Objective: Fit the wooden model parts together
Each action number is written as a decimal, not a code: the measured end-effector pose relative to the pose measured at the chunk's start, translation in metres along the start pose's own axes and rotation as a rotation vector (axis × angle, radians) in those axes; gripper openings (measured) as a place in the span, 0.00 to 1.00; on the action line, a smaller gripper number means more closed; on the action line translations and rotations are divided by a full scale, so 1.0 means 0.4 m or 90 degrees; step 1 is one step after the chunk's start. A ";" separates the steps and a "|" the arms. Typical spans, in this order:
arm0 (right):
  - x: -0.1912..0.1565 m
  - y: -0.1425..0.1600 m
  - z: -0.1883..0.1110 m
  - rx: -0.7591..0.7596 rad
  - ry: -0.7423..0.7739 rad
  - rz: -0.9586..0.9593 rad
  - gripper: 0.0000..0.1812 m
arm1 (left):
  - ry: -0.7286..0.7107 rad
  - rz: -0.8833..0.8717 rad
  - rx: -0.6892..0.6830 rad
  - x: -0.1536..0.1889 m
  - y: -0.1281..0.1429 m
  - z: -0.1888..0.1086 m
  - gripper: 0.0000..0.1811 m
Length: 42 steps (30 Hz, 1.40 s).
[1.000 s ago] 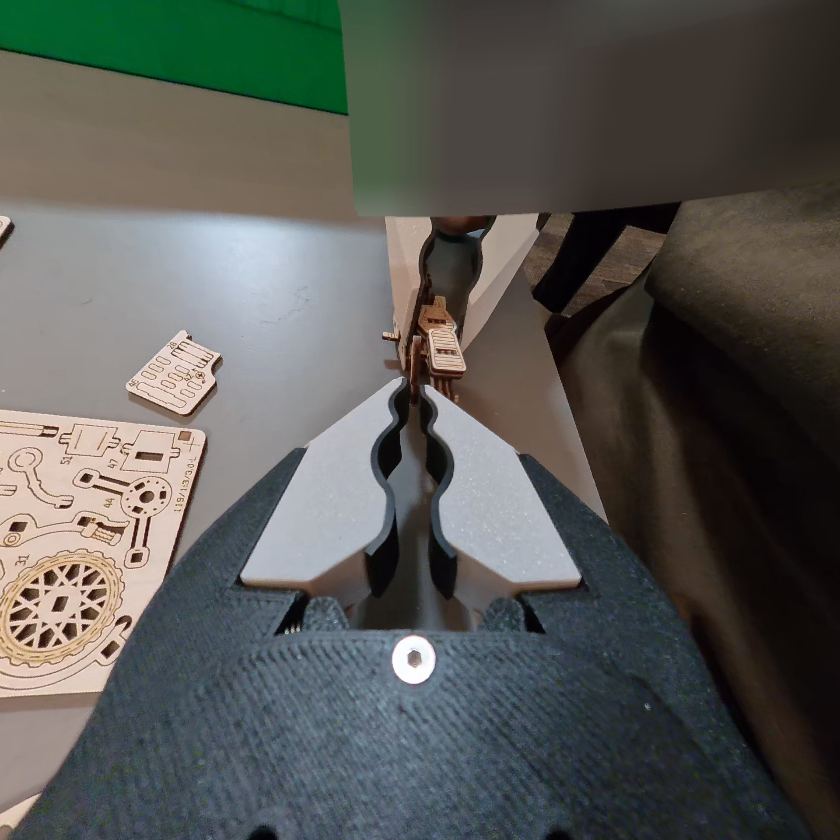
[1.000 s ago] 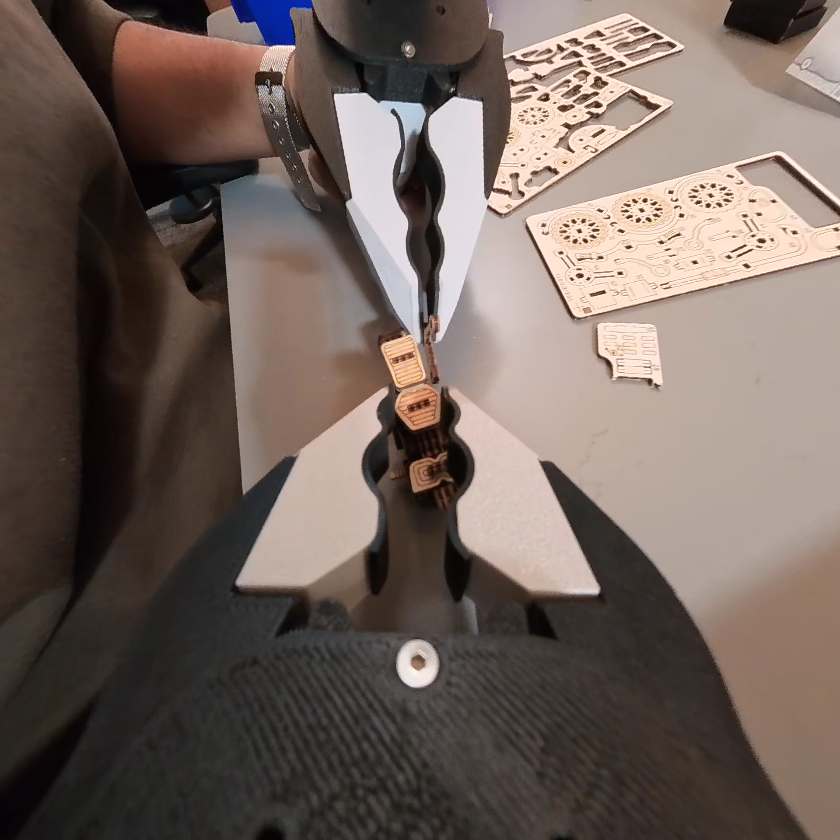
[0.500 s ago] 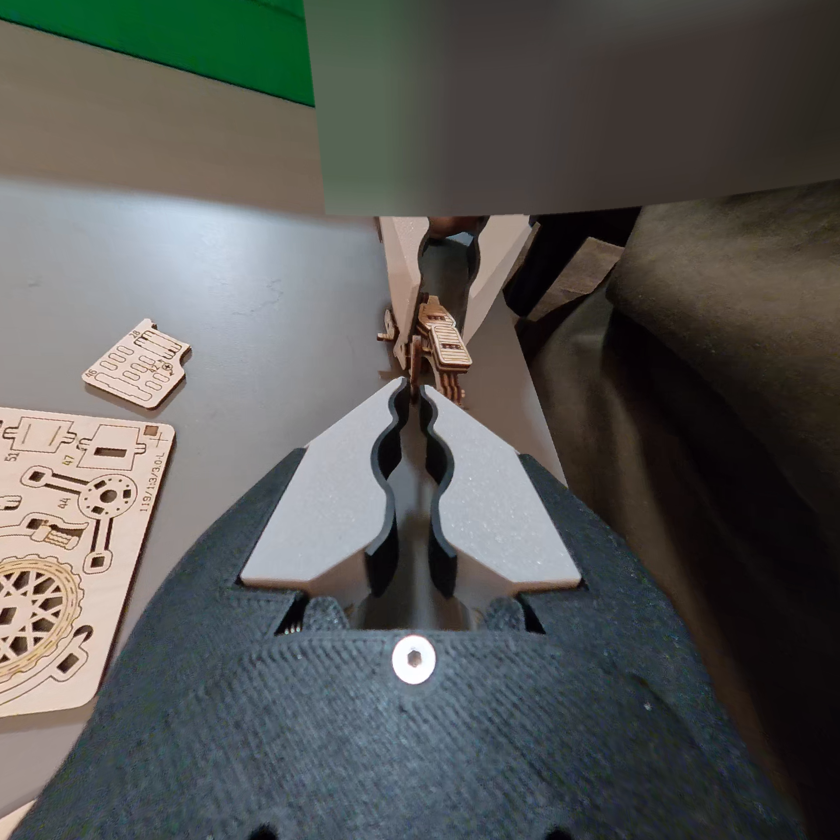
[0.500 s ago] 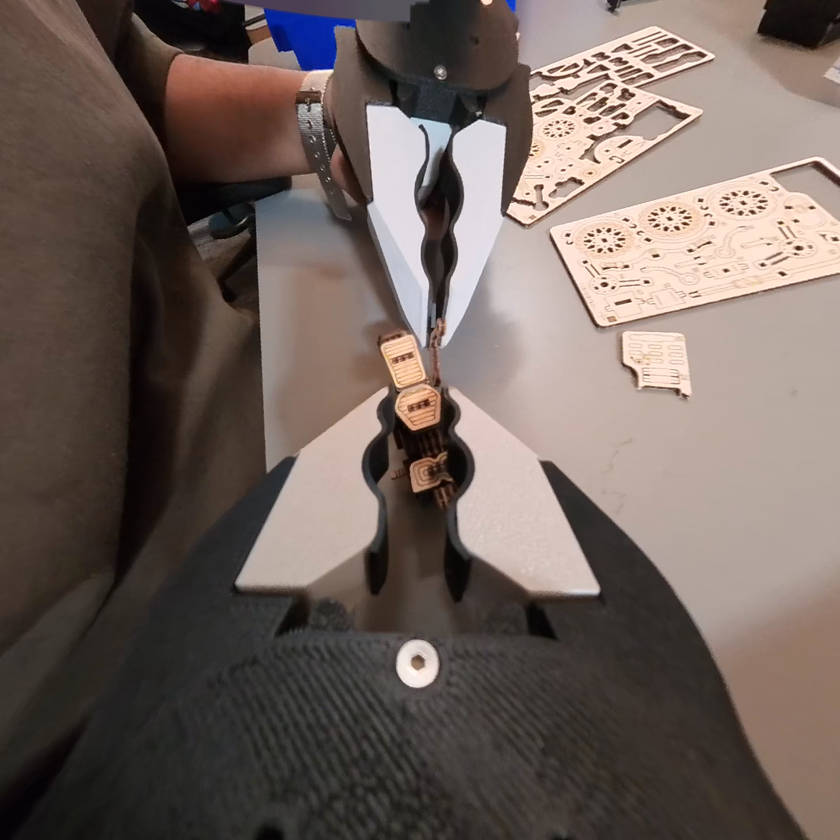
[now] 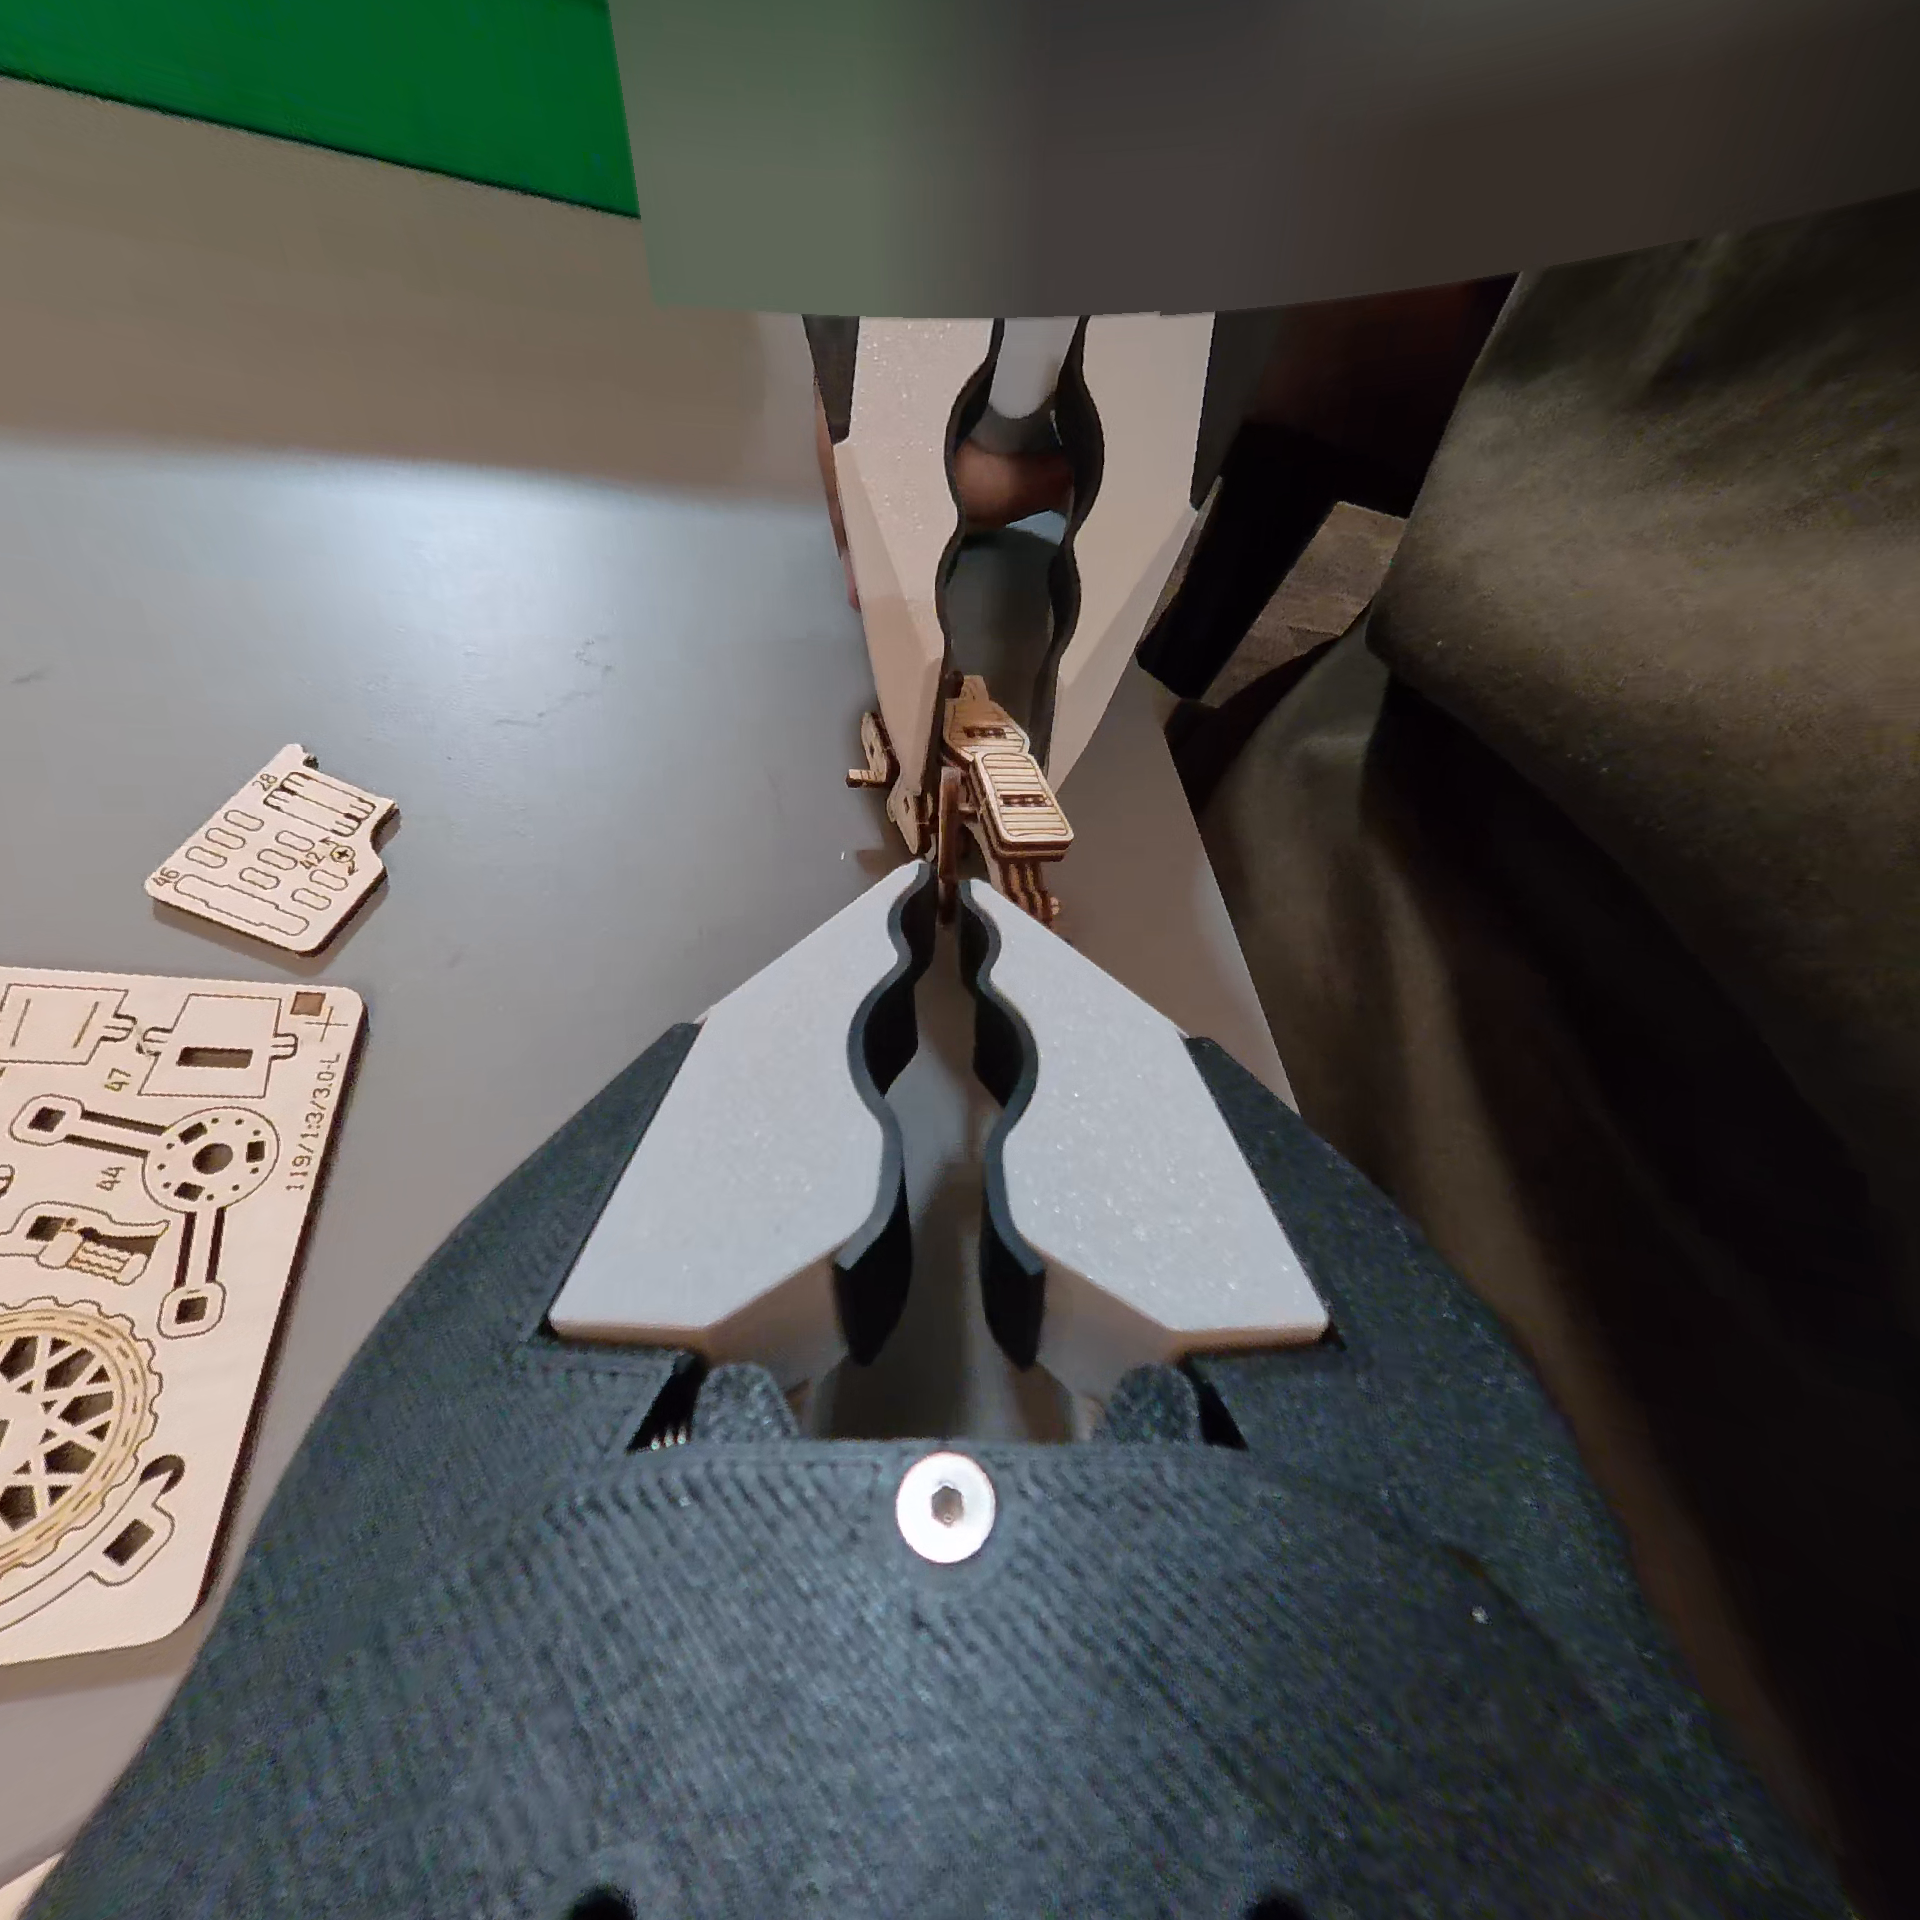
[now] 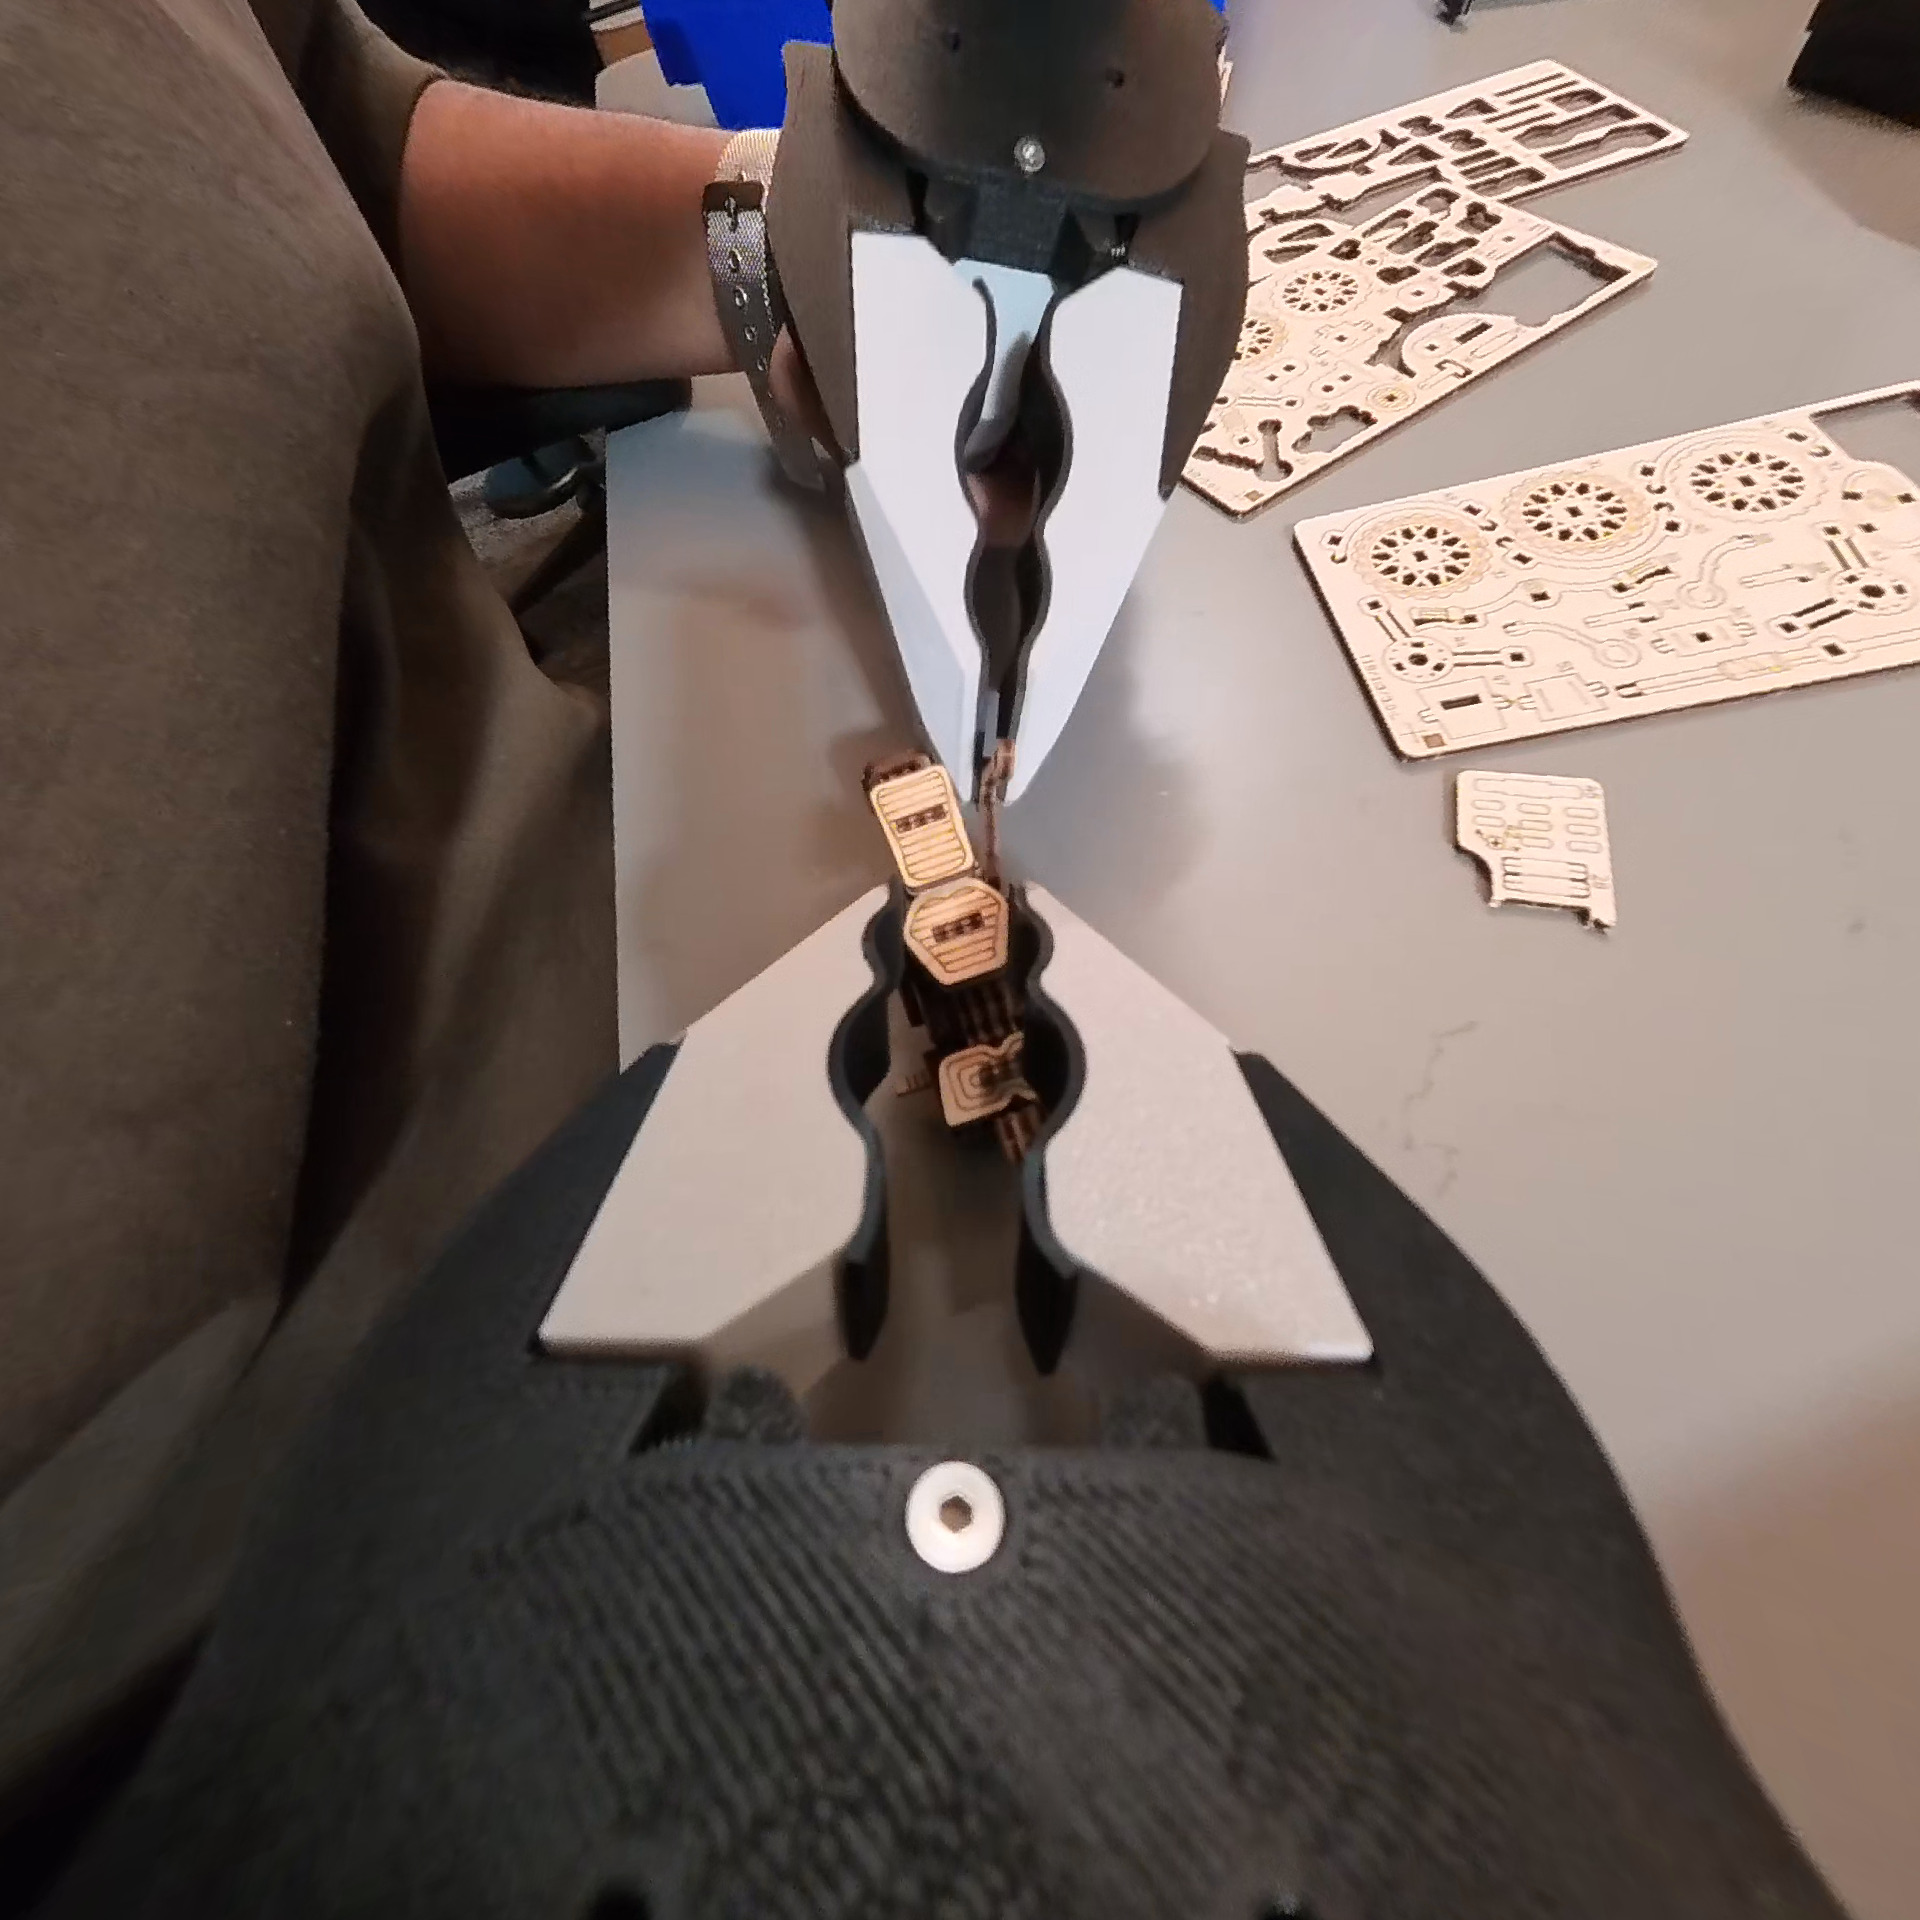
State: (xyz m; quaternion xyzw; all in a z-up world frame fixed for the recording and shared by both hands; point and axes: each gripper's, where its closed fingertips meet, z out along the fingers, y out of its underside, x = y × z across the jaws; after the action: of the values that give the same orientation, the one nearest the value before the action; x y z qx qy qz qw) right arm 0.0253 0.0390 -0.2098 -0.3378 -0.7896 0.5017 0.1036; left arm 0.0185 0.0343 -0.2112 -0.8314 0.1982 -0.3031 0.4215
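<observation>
My right gripper (image 6: 958,914) is shut on a small brown wooden model assembly (image 6: 956,935) with engraved pale panels, held above the grey table (image 6: 1351,1091) near its edge. My left gripper (image 5: 945,885) faces it, shut on a thin wooden piece (image 5: 943,868) whose far end meets the assembly (image 5: 1003,805). In the right wrist view the left gripper (image 6: 992,774) points down at the assembly, with the thin piece (image 6: 995,821) in its tips. In the left wrist view the right gripper (image 5: 982,727) comes in from the top. The joint itself is partly hidden by the fingers.
Laser-cut wooden part sheets lie on the table: one at lower left (image 5: 135,1299), also seen in the right wrist view (image 6: 1621,592), and another behind it (image 6: 1403,270). A small cut-off sheet piece (image 5: 272,847) lies beside them. A person's dark shirt (image 6: 208,727) borders the table edge. Only a small space, under 4 cm, lies between the two pairs of fingers.
Both grippers keep their holds. The sheets have slid left in the left wrist view, so the left gripper has shifted right. The grippers look a little closer to each other.
</observation>
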 end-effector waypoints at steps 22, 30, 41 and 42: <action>0.012 -0.001 -0.008 0.005 0.006 0.024 0.10 | -0.001 -0.018 0.012 -0.008 -0.005 -0.005 0.01; 0.013 0.006 -0.005 -0.005 0.008 0.030 0.10 | 0.004 -0.043 0.003 -0.009 0.003 -0.003 0.01; 0.019 0.008 -0.005 -0.008 0.018 0.033 0.10 | 0.014 -0.117 0.043 -0.032 -0.011 -0.020 0.00; 0.020 0.008 -0.005 -0.008 0.018 0.033 0.10 | 0.009 -0.123 0.043 -0.037 -0.010 -0.020 0.00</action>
State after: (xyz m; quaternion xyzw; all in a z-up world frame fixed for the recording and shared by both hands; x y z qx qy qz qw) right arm 0.0219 0.0465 -0.2129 -0.3660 -0.7819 0.4946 0.0998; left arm 0.0025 0.0404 -0.2092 -0.8298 0.1101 -0.3545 0.4166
